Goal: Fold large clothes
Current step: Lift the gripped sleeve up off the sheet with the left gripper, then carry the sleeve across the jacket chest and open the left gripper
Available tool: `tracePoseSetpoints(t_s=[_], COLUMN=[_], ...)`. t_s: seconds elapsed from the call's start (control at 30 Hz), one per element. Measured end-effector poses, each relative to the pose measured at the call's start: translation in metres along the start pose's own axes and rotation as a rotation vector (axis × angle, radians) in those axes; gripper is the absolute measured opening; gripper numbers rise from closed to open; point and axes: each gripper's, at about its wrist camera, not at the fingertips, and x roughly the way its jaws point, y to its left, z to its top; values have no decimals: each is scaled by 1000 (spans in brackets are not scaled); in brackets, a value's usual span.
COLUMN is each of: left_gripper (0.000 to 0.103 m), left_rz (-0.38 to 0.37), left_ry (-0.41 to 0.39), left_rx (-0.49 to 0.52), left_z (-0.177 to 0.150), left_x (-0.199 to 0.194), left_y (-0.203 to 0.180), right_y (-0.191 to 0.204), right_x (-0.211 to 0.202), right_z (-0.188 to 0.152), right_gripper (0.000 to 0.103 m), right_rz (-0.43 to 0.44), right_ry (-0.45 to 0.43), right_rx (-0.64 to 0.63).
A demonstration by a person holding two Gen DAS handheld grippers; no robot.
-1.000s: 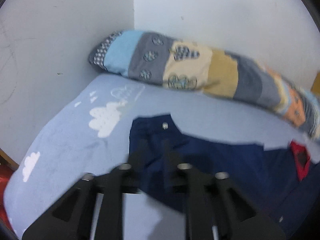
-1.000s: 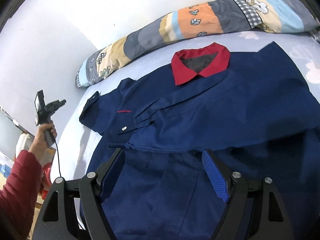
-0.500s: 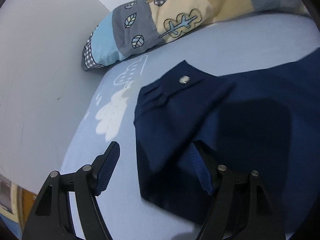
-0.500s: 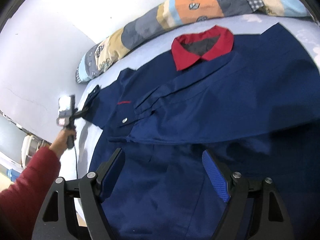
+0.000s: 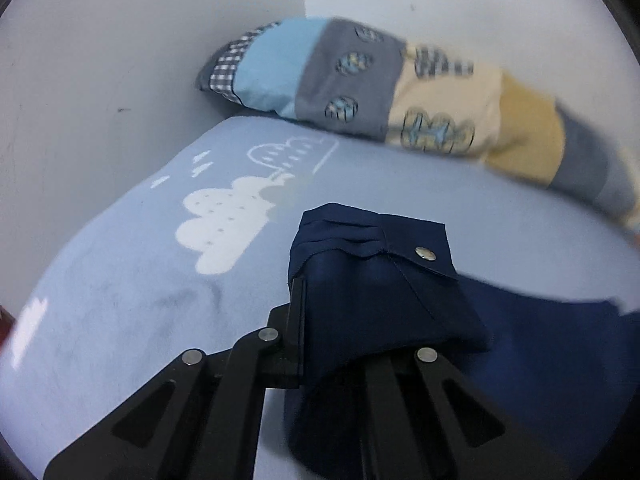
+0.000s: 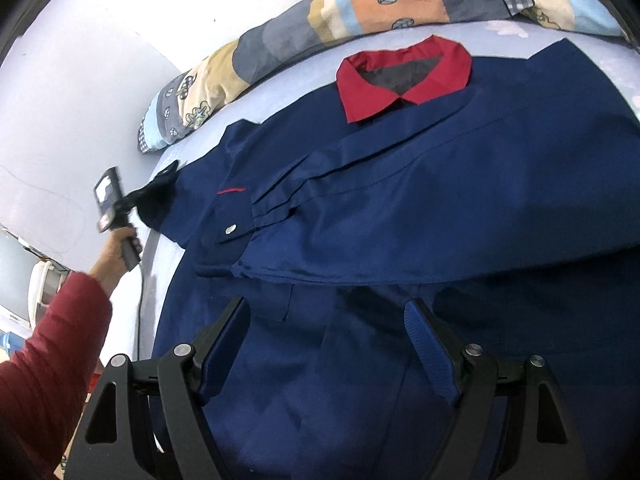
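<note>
A large navy jacket (image 6: 420,208) with a red collar (image 6: 400,76) lies spread on a light blue bed. One sleeve is folded across its chest, with a snap cuff (image 6: 232,230). My left gripper (image 5: 320,292) is shut on the other sleeve's cuff (image 5: 372,264), lifted off the sheet; the cloth drapes over the fingers and hides their tips. It also shows in the right wrist view (image 6: 156,196), held by a hand in a red sleeve. My right gripper (image 6: 326,320) is open and empty just above the jacket's lower front.
A patchwork bolster pillow (image 5: 400,92) lies along the white wall at the bed's far side; it also shows in the right wrist view (image 6: 320,20). The sheet has white cloud prints (image 5: 228,220). The bed's left edge (image 6: 148,272) drops to the floor.
My left gripper closed on the sleeve cuff and lifted it off the sheet. My right gripper stayed open over the jacket's lower front.
</note>
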Motion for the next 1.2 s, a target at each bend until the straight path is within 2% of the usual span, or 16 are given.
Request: tracePoseSetpoints(t_s=[0.1, 0.27, 0.37, 0.6, 0.8, 0.93, 1.03, 1.2], left_gripper=[1, 1, 1, 1, 1, 1, 1, 1], left_rz=[-31, -139, -169, -324, -496, -594, -645, -711], left_ry=[-13, -21, -45, -129, -150, -123, -90, 6], left_rx=[-13, -98, -86, -72, -21, 46, 97, 163], left_z=[5, 8, 8, 8, 8, -1, -16, -66], left_x=[-21, -52, -74, -142, -215, -261, -284, -304], left_y=[6, 11, -1, -41, -102, -158, -198, -289], right_y=[0, 5, 8, 9, 1, -14, -36, -73], right_x=[-5, -16, -24, -36, -51, -69, -90, -125], right_z=[1, 1, 4, 5, 7, 11, 15, 21], right_gripper=[81, 81, 81, 81, 81, 81, 81, 81], right_rz=[4, 7, -7, -3, -13, -30, -37, -47], right_ry=[-16, -44, -79, -121, -158, -203, -254, -332], right_rx=[4, -14, -37, -49, -43, -9, 49, 143])
